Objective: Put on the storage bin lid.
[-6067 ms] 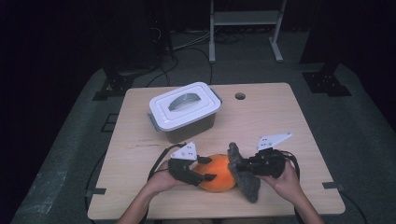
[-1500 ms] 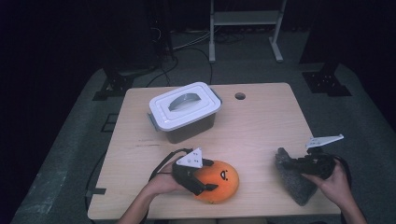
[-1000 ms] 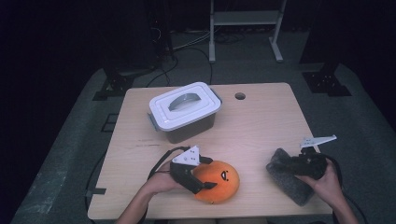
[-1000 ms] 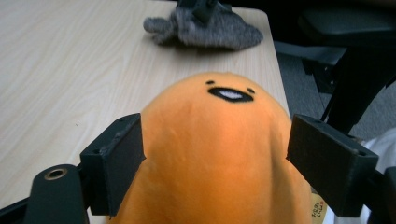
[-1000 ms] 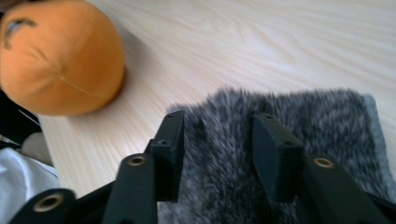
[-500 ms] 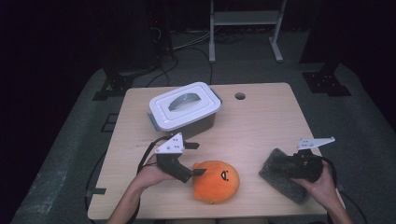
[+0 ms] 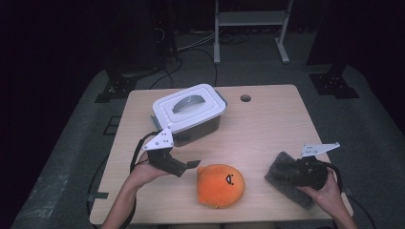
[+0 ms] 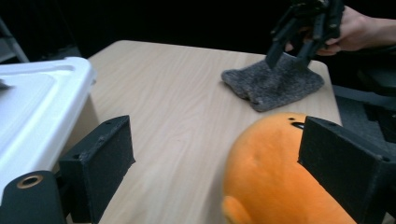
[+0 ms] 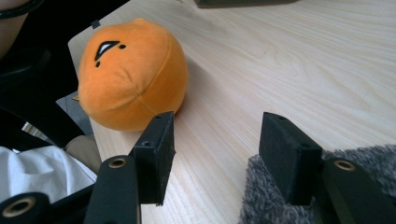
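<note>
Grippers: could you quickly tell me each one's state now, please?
Left gripper: open, holding nothing.
Right gripper: open, over the grey cloth.

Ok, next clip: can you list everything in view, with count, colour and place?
Plush toy: 1, orange, near edge of table, middle.
Cloth: 1, grey, near right corner, under the right gripper.
Storage box: 1, grey with white lid, far left of centre.
Table: 1, light wood, with a round hole near the far edge.
Left gripper: 1, black, open, left of the toy.
Right gripper: 1, black, open, over the cloth.
Hands: 2, bottom edge.
</note>
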A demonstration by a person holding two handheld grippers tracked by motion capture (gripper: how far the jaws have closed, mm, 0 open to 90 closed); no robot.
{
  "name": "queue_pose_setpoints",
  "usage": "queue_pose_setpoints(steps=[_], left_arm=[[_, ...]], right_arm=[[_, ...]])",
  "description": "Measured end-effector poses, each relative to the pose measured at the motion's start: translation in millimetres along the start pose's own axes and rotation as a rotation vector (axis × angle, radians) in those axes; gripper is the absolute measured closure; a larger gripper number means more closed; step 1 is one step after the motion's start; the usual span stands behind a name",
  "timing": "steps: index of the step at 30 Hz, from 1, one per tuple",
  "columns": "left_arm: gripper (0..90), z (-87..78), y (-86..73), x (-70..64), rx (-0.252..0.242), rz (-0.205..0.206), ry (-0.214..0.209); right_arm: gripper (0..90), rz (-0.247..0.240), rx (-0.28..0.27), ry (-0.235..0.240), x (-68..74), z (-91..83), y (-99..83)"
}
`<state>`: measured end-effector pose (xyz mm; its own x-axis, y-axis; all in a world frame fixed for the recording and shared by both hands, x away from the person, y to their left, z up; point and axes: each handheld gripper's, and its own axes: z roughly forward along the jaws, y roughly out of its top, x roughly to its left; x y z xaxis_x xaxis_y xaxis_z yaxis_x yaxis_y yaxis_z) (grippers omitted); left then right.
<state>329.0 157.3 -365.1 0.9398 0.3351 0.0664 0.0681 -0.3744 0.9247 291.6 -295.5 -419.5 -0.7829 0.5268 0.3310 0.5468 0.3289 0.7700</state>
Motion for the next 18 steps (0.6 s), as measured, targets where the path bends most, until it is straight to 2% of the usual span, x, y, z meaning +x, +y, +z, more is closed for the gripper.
queue_pose_setpoints(steps=[3,10,18], left_arm=[[9.7,-2.0,-0.1,5.5,-0.013,-0.004,0.015],[12.7,-6.4,6.6,33.6,-0.028,0.026,0.066],[13.1,-4.7,17.5,63.5,-0.041,0.02,0.114]], right_arm=[[44.0,-0.003,0.001,0.006,1.8,1.0,0.6],[43.6,-0.012,0.015,0.011,3.7,5.4,1.7],[42.7,-0.01,0.017,0.019,3.0,6.7,1.9]])
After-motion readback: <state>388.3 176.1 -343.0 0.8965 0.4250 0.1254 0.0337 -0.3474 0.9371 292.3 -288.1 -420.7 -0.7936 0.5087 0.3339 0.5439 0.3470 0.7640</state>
